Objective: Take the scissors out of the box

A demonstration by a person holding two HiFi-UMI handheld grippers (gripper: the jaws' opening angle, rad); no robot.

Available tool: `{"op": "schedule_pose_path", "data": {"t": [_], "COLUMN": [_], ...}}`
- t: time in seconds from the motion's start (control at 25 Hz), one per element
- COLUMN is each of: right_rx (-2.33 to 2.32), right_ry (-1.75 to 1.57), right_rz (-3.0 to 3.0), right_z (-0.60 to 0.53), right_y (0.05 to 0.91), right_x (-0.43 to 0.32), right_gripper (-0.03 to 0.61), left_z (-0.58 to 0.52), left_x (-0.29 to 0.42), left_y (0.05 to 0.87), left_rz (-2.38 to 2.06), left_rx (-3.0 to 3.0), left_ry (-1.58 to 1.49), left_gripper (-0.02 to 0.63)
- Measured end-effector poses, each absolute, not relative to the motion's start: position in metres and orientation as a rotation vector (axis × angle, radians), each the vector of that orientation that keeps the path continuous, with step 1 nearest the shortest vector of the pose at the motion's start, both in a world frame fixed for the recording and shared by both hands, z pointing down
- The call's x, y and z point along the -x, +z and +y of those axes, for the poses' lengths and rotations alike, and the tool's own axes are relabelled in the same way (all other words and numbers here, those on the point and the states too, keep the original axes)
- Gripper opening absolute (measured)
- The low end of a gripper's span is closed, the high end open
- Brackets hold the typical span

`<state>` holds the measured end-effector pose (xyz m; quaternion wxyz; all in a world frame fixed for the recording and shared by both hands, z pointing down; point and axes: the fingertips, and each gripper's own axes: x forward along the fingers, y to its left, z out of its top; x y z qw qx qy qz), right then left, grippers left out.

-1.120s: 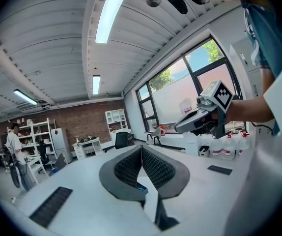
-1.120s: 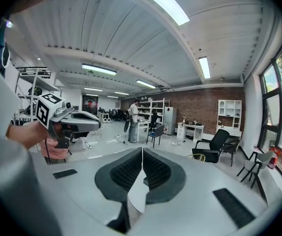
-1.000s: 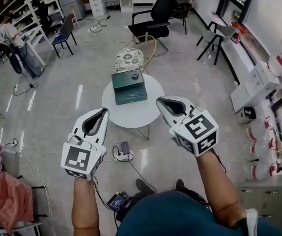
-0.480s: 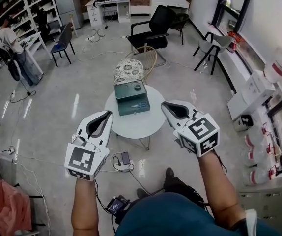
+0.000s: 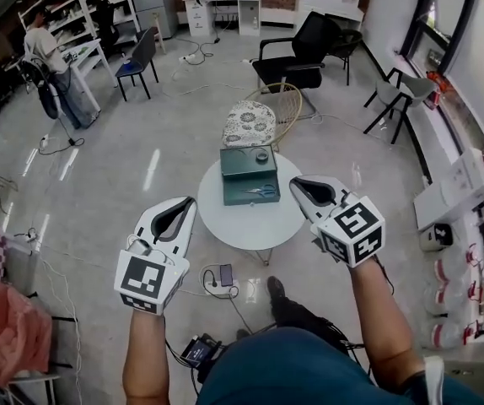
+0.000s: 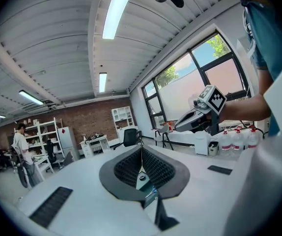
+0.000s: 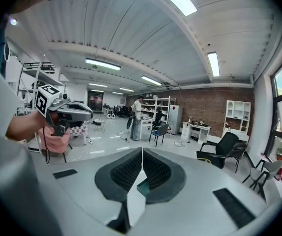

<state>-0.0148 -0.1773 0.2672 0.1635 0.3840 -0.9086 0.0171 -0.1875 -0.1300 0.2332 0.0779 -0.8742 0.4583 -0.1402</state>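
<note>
Left gripper (image 5: 186,202) and right gripper (image 5: 298,184) are being held closed and empty; the box's (image 5: 228,190) light, stiff scissors (image 5: 261,191) probably suit a grip at the handles.

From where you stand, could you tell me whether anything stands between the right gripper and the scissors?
Nothing visible does. The scissors lie uncovered in the green box on the round table; only bare tabletop shows between the box and the shut right gripper.
</note>
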Motion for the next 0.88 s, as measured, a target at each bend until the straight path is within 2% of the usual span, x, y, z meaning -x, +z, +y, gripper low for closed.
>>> {"op": "schedule_pose_path", "data": {"t": [0.88], "right_rx": [-0.834], "right_ry": [0.125], "right_rz": [-2.557], "right_z": [-0.334], "right_y": [0.353], "right_x": [0.025], "right_gripper": [0.038], "left_z": [-0.254], "left_x": [0.192], "left_y": [0.309], "left_rz": [1.551], "left_rx": [2.656], "left_ry": [-0.55], "left_gripper": [0.02]}}
